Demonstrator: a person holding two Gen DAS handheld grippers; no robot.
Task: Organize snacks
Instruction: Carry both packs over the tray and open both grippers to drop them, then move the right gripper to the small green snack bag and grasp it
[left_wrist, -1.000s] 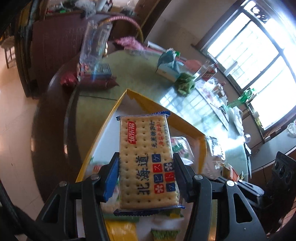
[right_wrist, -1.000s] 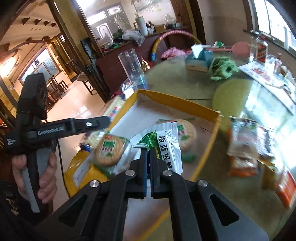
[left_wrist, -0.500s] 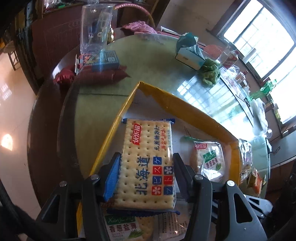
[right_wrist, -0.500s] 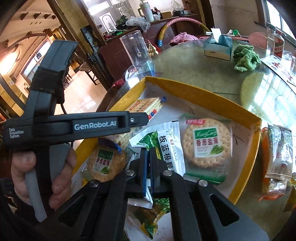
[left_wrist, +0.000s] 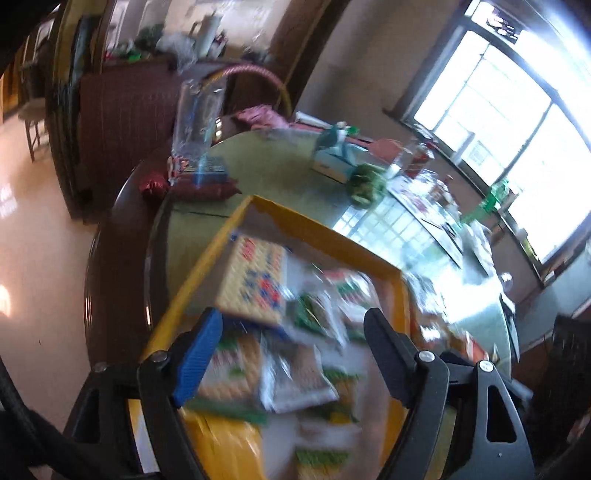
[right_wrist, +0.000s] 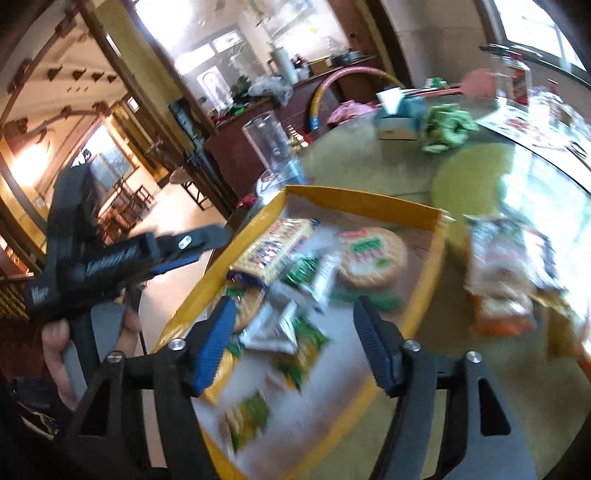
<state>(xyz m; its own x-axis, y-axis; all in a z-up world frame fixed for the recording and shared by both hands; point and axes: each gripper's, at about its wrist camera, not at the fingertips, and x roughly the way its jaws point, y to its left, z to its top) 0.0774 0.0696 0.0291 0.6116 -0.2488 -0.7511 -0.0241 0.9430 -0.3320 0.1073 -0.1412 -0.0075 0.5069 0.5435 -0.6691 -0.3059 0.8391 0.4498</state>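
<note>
- The left gripper (left_wrist: 295, 328) is hovering with its jaws wide apart, having just been opening; nothing is sitting between them; the rectangular cracker pack (left_wrist: 255, 282) is lying free just beyond the tips, inside the yellow box (left_wrist: 317, 229).
- The right gripper (right_wrist: 295, 317) is likewise gaping after just opening; the white-and-green sachet (right_wrist: 314, 277) is lying loose ahead between the tips; the round biscuit pack (right_wrist: 371, 256) is lying further ahead, right of centre.

A home's dining room: a round glass-topped table (left_wrist: 280, 184) carries a tissue box (right_wrist: 400, 118), bottles and loose snack packs; a dark wooden sideboard (left_wrist: 122, 110) holds clutter, wooden chairs (right_wrist: 136, 199) stand on a tiled floor, and a big barred window (left_wrist: 509, 140) lights it.
</note>
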